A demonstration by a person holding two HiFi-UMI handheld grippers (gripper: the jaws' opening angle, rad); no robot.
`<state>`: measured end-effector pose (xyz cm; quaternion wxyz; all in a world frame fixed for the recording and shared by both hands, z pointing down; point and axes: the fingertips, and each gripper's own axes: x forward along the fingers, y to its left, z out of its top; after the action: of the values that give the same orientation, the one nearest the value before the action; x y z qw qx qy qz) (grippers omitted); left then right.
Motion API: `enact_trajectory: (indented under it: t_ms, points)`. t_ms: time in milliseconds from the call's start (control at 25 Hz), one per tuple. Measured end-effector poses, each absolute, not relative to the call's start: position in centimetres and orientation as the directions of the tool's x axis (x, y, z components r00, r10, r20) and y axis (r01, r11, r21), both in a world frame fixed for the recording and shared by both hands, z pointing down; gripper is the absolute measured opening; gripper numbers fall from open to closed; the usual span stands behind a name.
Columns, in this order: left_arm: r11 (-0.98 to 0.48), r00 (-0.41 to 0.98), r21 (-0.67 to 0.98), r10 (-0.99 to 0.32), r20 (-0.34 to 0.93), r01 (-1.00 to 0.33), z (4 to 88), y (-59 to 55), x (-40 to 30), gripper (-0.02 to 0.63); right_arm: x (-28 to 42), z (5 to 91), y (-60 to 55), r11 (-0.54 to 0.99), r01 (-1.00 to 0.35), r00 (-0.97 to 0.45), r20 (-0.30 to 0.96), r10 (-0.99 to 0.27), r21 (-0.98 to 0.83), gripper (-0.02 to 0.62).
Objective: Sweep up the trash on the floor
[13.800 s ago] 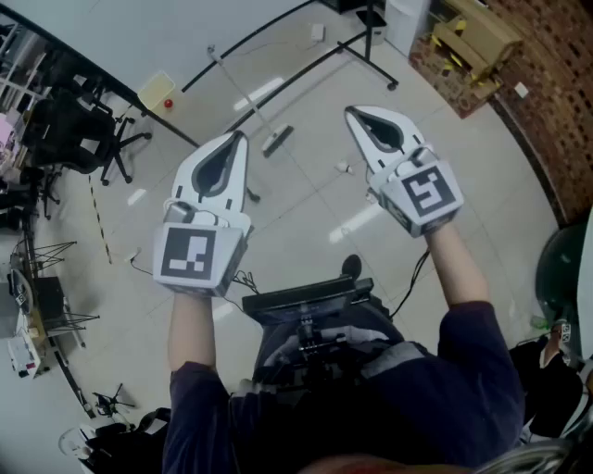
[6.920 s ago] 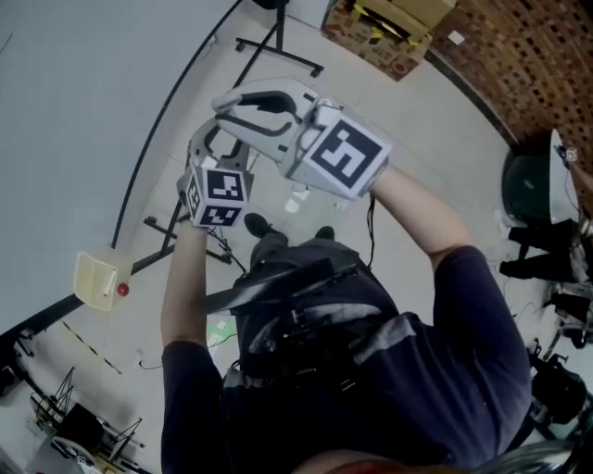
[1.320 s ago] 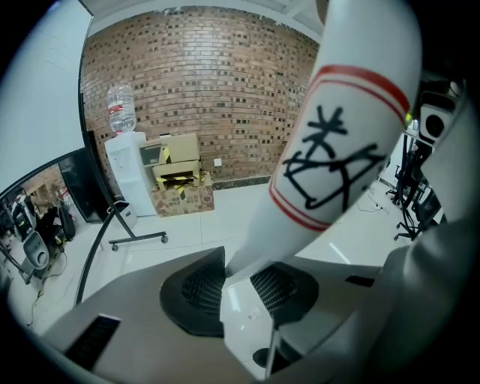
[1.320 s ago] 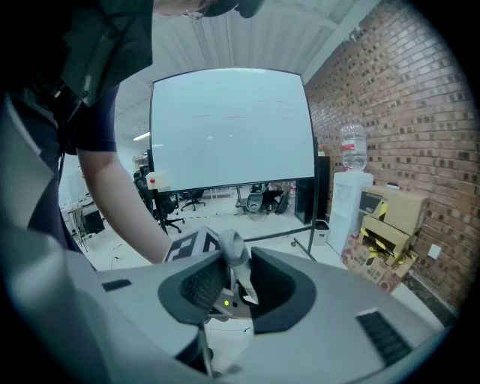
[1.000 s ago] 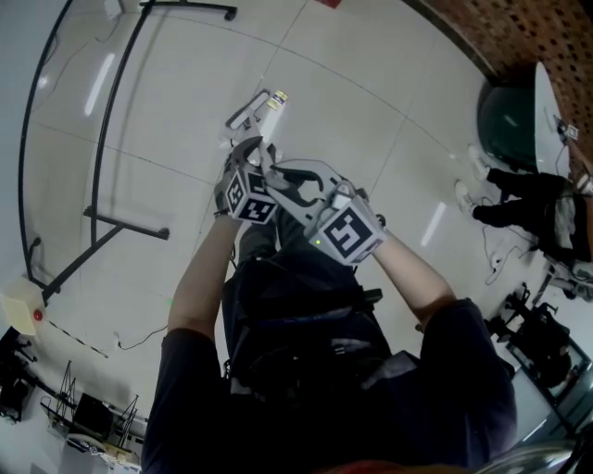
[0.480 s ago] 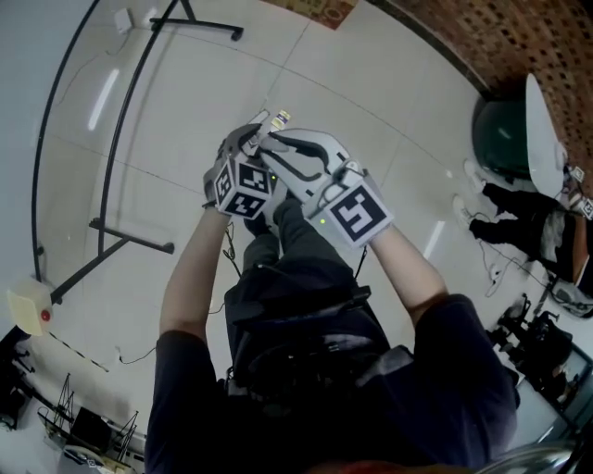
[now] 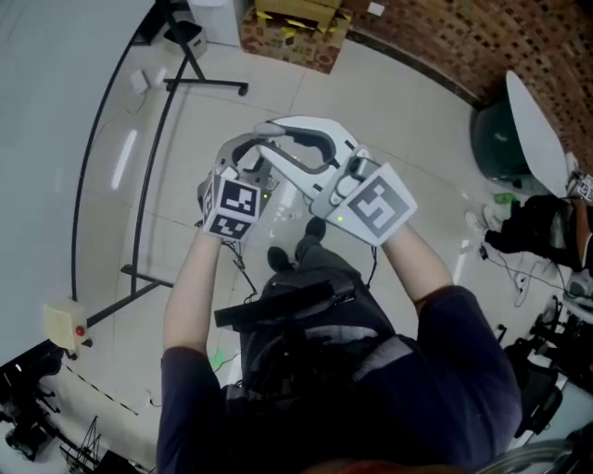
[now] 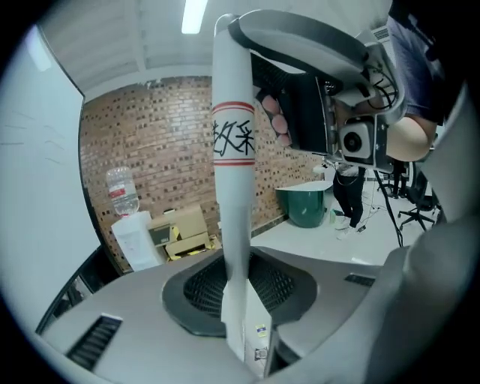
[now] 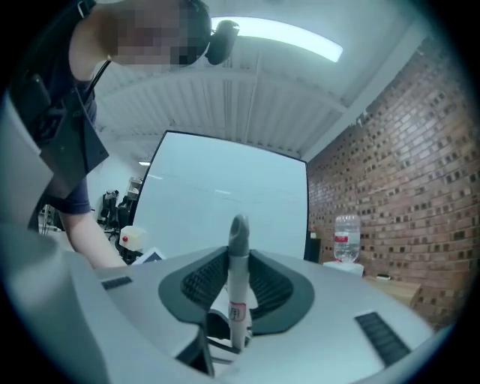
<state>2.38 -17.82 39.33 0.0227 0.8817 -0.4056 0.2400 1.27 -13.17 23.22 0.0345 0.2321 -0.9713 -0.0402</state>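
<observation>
Left fingers (image 8: 196, 291) clamped on a white handle (image 8: 232, 187); they have just been closing in on it. Handle stands upright through the gap, red bands and black marking toward 12. Right fingers (image 9: 199, 289) narrow, gripping a thin grey-capped stick (image 9: 238, 281), its cap poking just past the pads. Can't tell whether stick and handle are one pole.

Head view: left gripper (image 7: 250, 153) and right gripper (image 7: 264, 134) sit tip to tip just above centre, toward 12. They are in front of the person's chest and over the shoes (image 7: 296, 243). What they hold is mostly hidden there. In the left gripper view the handle's top runs up to the right gripper's curved finger at 1.

Pale tiled floor (image 7: 398, 102) all round. Cardboard boxes (image 7: 292, 23) at 12 beside the brick wall (image 7: 445, 42). Green bin (image 7: 500, 139) at 2. Black pipe stand (image 7: 156, 157) at 10. Yellowish box with a red button (image 7: 63, 326) at 8. Left gripper view also shows a water bottle (image 8: 121, 191) on a white dispenser (image 8: 139, 240) at 9.
</observation>
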Motion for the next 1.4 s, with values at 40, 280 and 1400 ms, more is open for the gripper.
enact_trajectory:
  t_ms: [40,280,1400]
  points:
    - [-0.673,0.564,-0.159,-0.706,0.429,-0.722,38.2,-18.0,2.4,0.083,1.3,22.0,-13.3,0.886,-0.451,-0.890,0.027,-0.456,0.112,0.112]
    - [-0.690,0.600,-0.172,-0.706,0.378,-0.703,32.8,-18.1,2.7,0.083,1.4,16.8,-13.8,0.851,-0.484,-0.872,-0.034,-0.488,0.207,0.118]
    - [-0.790,0.705,-0.232,-0.611,0.360,-0.567,27.2,-17.5,9.3,0.087,6.0,13.2,-15.9,0.673,-0.657,-0.740,-0.123,-0.661,0.341,0.153]
